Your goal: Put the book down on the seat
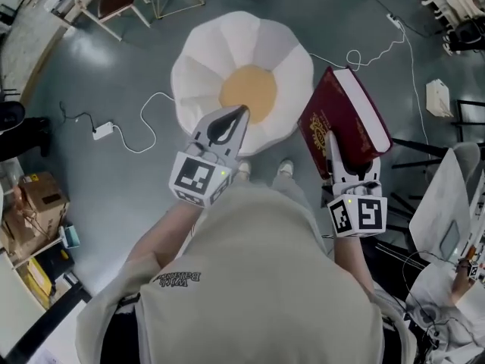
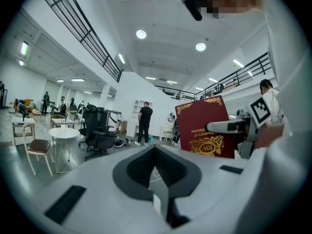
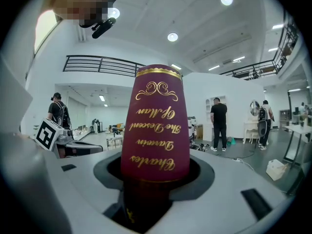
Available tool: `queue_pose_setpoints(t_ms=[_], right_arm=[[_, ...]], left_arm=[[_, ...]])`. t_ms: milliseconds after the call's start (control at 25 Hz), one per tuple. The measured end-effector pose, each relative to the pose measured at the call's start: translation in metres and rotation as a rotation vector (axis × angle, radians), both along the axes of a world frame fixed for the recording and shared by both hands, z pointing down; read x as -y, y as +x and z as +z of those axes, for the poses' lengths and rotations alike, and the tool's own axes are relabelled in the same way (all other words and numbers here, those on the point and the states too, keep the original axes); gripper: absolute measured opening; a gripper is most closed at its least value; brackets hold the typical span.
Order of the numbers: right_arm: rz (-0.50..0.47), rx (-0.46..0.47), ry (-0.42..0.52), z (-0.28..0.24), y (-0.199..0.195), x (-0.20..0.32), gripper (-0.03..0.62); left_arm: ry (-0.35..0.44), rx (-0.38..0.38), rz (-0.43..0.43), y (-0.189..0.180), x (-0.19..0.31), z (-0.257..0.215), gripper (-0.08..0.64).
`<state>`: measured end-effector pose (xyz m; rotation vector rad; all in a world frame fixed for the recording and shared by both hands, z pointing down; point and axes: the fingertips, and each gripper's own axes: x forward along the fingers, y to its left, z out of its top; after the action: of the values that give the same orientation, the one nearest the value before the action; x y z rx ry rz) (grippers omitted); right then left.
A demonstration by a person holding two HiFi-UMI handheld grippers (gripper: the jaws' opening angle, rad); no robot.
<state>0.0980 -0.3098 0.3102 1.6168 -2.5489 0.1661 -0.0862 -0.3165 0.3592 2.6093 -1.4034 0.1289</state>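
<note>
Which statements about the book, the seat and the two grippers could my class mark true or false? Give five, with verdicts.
1. The right gripper holds the book. True.
2. The book lies on the seat. False: it is held up, off the seat.
3. The left gripper is shut and empty. True.
4. The seat is black. False: it is white with a yellow centre.
5. The book is blue. False: it is dark red with gold print.
</note>
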Motion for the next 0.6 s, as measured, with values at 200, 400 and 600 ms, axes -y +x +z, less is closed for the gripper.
queue_pose_setpoints(t_ms=[200, 400, 600], right_arm=[[-0.08, 0.012, -0.024, 0.01, 0.0, 0.023, 0.232], [-0.136, 0.015, -0.051, 0.02, 0.022, 0.04, 0.232], [-0.168, 0.011, -0.071, 0.028, 0.041, 0.055, 0.232]], left_arm=[[-0.019, 0.022, -0.073, 0.004, 0.01, 0.003, 0.009], [-0.033, 0.023, -0.129, 0.028, 0.016, 0.005, 0.009], [-0.049, 0.026, -0.153, 0.051, 0.025, 0.011, 0.009]])
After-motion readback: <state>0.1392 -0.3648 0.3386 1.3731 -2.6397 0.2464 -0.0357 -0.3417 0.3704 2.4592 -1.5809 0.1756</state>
